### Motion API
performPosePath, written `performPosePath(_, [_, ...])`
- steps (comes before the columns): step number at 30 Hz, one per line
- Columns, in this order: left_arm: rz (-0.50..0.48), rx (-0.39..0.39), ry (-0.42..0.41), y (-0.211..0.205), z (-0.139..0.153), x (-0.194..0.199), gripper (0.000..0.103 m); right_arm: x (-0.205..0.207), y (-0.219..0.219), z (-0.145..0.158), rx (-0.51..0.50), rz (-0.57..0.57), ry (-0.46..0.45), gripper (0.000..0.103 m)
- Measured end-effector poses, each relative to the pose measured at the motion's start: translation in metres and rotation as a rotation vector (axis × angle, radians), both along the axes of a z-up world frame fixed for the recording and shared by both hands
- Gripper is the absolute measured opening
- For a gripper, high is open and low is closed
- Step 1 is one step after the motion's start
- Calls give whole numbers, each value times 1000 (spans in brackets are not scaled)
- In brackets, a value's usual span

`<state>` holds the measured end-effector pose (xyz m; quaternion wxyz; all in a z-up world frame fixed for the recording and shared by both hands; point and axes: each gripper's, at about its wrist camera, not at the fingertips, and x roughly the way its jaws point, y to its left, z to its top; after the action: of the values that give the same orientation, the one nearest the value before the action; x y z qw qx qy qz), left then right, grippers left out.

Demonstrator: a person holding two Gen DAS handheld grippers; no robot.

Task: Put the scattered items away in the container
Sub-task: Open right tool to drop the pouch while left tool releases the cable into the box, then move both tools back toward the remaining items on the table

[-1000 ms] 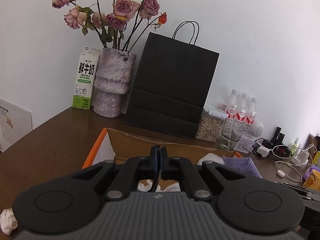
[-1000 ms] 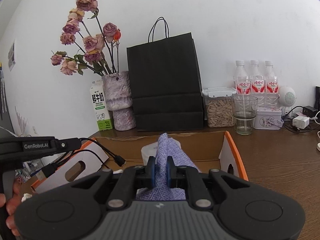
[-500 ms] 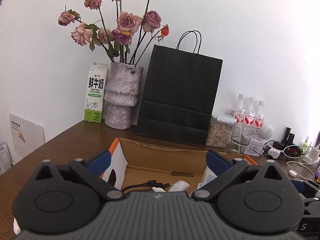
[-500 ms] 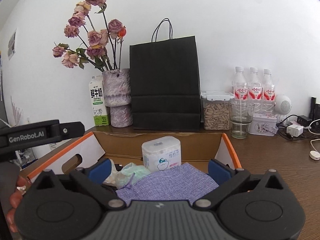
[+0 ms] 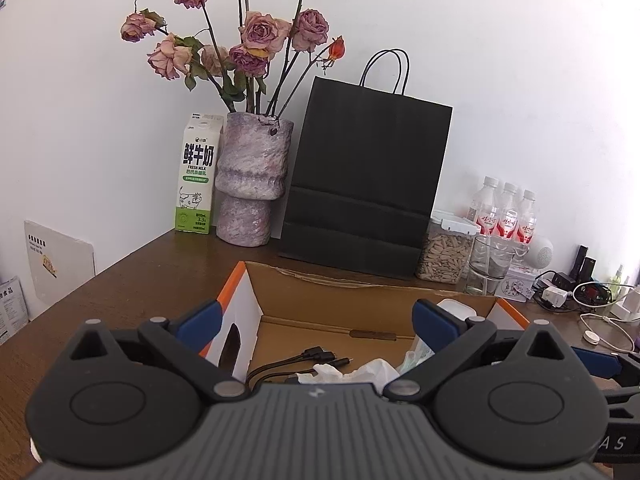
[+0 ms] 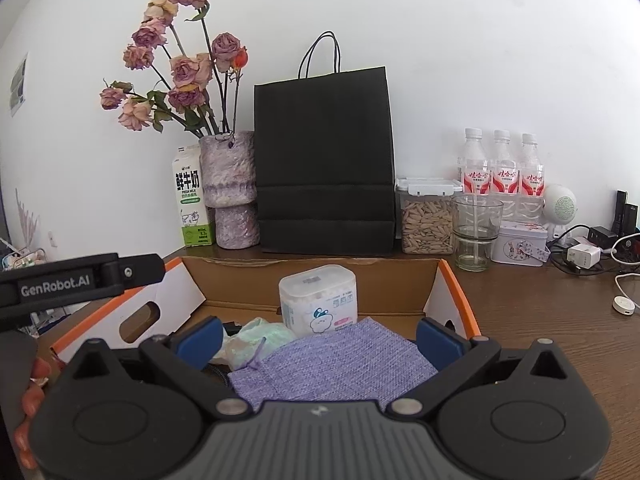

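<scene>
**Releasing the last pieces into the cardboard box**

Letting go cleanly is the job here. The open brown cardboard box with orange-edged white flaps sits on the dark wooden table, just in front of the tall black paper bag, and both tools hang over its near side. The right gripper has its blue-padded jaws spread wide, and the woven lilac cloth pouch lies loose between them inside the box, gripped by neither pad. The left gripper is likewise fully spread, over the black multi-plug cable and the crumpled white tissue on the box floor. Both sets of jaws have just been opening, with nothing left clamped.

To finish well, I would lift each tool straight up and back, keeping the pads clear of the pouch's drawstring and the cable so nothing gets dragged back out, and avoid knocking the flaps.

Counted inside the box:
- one lilac pouch
- one black cable
- one white tissue clump
- one pale green crinkled bundle
- one clear plastic tub of cotton swabs, toward the box's far wall

Beyond the box, beside the bag:
- one speckled mauve vase of dried roses
- one milk carton
- one lidded jar of seeds
- one drinking glass
- three water bottles
</scene>
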<state>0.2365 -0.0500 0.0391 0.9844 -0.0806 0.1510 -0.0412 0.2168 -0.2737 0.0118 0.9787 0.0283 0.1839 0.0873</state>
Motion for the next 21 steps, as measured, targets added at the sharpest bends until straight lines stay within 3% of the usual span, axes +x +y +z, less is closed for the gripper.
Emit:
performPosePath(13, [1,-4,-42,2,0,-14,103,-6,1,2,2,6,-12,103])
performPosePath(21, [21,-5,-47,9,4,-35,103,-33,-2,4,15,9,-27,103])
